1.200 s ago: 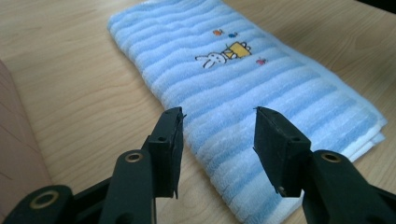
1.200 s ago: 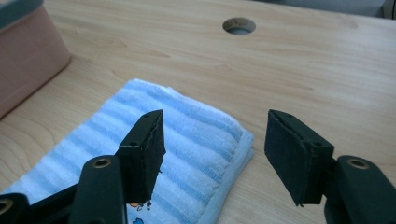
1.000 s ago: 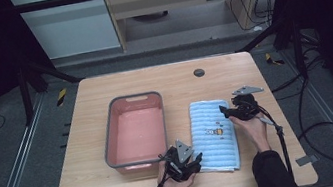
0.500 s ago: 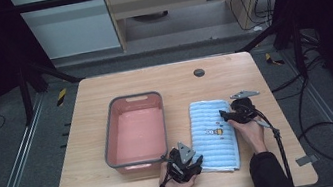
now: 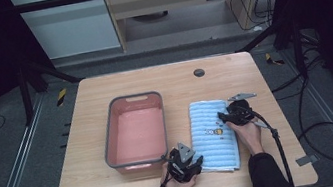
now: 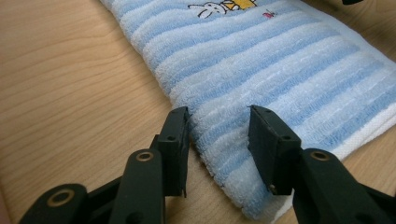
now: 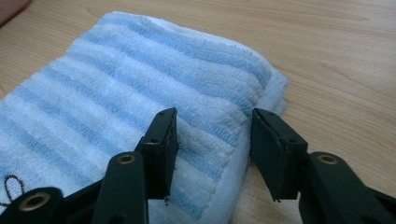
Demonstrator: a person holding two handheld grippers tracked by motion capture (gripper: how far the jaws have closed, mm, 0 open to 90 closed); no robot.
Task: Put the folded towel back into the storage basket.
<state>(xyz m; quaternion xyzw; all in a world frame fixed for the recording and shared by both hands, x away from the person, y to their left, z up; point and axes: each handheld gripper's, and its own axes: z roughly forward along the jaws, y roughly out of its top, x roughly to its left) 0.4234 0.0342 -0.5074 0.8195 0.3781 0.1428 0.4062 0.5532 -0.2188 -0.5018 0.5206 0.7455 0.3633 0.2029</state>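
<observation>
Blue towel [image 5: 213, 134], pink basin [image 5: 136, 131], two tools

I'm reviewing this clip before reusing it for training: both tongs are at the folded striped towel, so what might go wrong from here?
The left tongs straddle the near corner of the folded blue-and-white striped terry towel, and the right tongs straddle its far right edge; both have just been closing. Each may pinch only the top layers, so the fold could open on lifting. The pink plastic tub beside the left tongs could be bumped.
</observation>
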